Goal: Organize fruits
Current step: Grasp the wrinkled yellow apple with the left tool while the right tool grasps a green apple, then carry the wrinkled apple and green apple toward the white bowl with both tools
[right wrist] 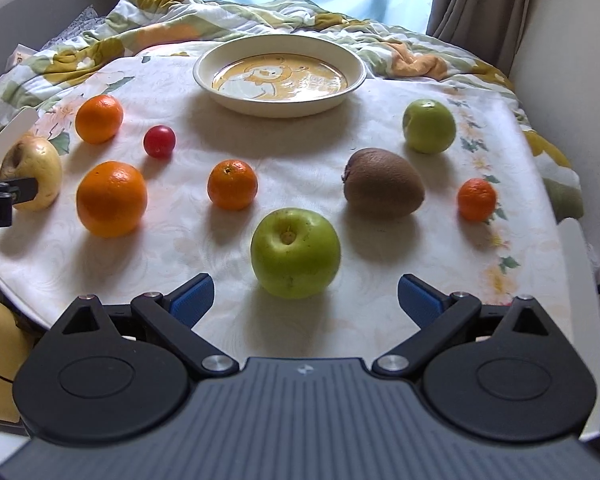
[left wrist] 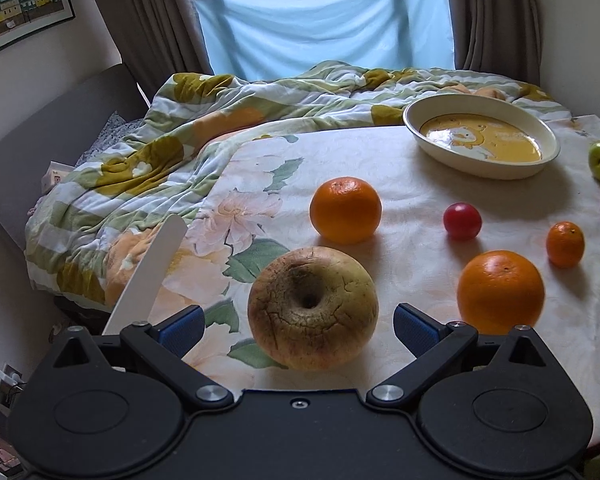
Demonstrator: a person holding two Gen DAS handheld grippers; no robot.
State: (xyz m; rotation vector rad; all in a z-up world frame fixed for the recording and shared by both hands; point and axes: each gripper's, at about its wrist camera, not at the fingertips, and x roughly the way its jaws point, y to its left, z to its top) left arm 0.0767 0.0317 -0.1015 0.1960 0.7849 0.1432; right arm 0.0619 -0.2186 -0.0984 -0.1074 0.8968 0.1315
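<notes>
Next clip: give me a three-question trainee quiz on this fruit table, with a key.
1. True or false: the dish already holds fruit.
2. Which fruit lies between the open fingers of the left hand-held gripper? A) kiwi B) wrinkled apple C) tomato
3. Fill in: the fruit nearest the right hand-held gripper is a green ____.

Key
1. False; it is empty.
2. B, the wrinkled apple; the fingers are not closed on it.
3. Apple; a second green apple sits farther back, beyond the kiwi.

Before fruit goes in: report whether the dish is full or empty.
Empty. The dish shows its whole bear picture, and every fruit lies on the tablecloth outside it.
</notes>
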